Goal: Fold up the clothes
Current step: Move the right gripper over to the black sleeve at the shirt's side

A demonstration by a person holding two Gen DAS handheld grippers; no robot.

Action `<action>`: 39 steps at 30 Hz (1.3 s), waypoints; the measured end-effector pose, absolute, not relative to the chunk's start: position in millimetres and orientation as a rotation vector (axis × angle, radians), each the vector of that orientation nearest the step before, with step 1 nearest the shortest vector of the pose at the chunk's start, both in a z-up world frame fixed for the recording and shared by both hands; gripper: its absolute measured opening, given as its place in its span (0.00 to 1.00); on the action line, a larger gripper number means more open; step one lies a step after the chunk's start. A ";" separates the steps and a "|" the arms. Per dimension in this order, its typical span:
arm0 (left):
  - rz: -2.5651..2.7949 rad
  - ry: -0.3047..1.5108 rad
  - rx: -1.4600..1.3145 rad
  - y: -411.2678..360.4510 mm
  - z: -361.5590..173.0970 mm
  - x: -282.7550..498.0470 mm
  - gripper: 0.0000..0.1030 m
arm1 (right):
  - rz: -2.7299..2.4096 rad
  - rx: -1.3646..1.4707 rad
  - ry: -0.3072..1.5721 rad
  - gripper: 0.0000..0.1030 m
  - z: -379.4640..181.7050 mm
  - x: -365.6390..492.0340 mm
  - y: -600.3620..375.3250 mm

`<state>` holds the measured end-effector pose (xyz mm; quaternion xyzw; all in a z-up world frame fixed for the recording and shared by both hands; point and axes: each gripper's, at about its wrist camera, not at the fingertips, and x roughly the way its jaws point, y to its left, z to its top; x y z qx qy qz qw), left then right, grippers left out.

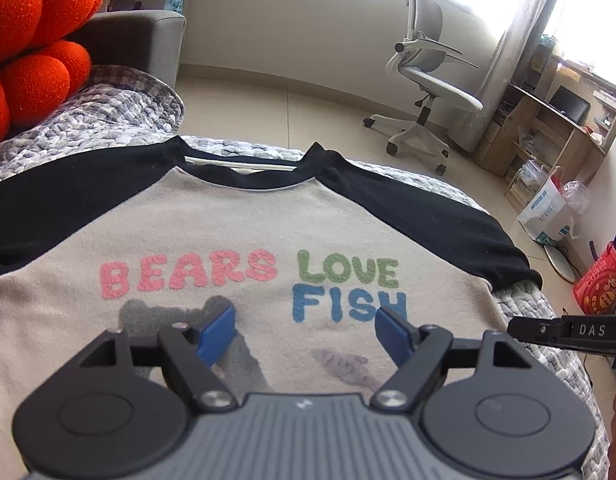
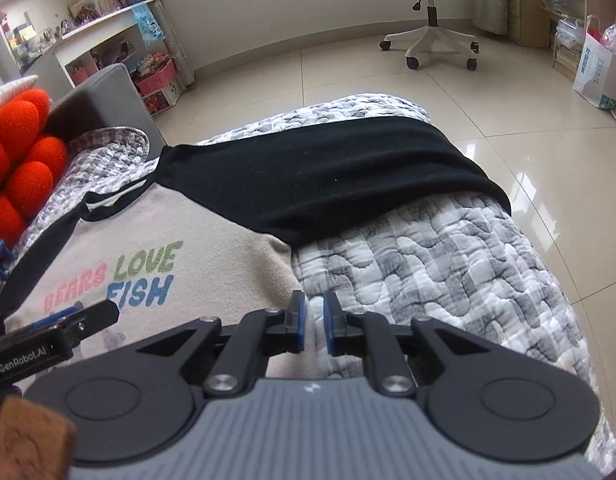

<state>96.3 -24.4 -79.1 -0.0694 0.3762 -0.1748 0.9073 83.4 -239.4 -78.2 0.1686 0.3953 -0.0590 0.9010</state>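
Observation:
A beige shirt (image 1: 268,220) with black sleeves and the print "BEARS LOVE FISH" lies face up on a grey-white quilted blanket (image 1: 527,308). My left gripper (image 1: 304,320) hangs over the chest print, blue pads wide apart with nothing between them. In the right wrist view the shirt (image 2: 212,248) fills the left half, its black sleeve (image 2: 327,180) spread out to the side. My right gripper (image 2: 315,316) hovers at the shirt's side edge, where beige cloth meets the blanket (image 2: 427,260). Its pads stand a narrow gap apart, and I see no cloth pinched between them.
Orange plush cushions (image 1: 28,40) and a grey sofa arm (image 1: 148,36) lie at the far left. Beyond the blanket's edge is tiled floor with a white office chair (image 1: 427,80), a paper bag (image 1: 547,212), a red box (image 1: 599,284) and wooden shelves (image 1: 547,128).

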 end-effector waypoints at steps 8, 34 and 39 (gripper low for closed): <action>-0.333 0.810 -0.165 -18.2 -74.2 101.5 0.81 | -0.089 0.543 0.772 0.48 -65.4 83.7 -252.5; -0.180 0.795 -0.120 8.3 -60.3 112.3 0.94 | -0.095 0.825 0.713 0.57 -28.1 63.6 -279.0; -0.146 0.787 -0.081 11.8 -59.6 114.0 0.99 | -0.101 0.854 0.712 0.57 -31.1 65.1 -281.7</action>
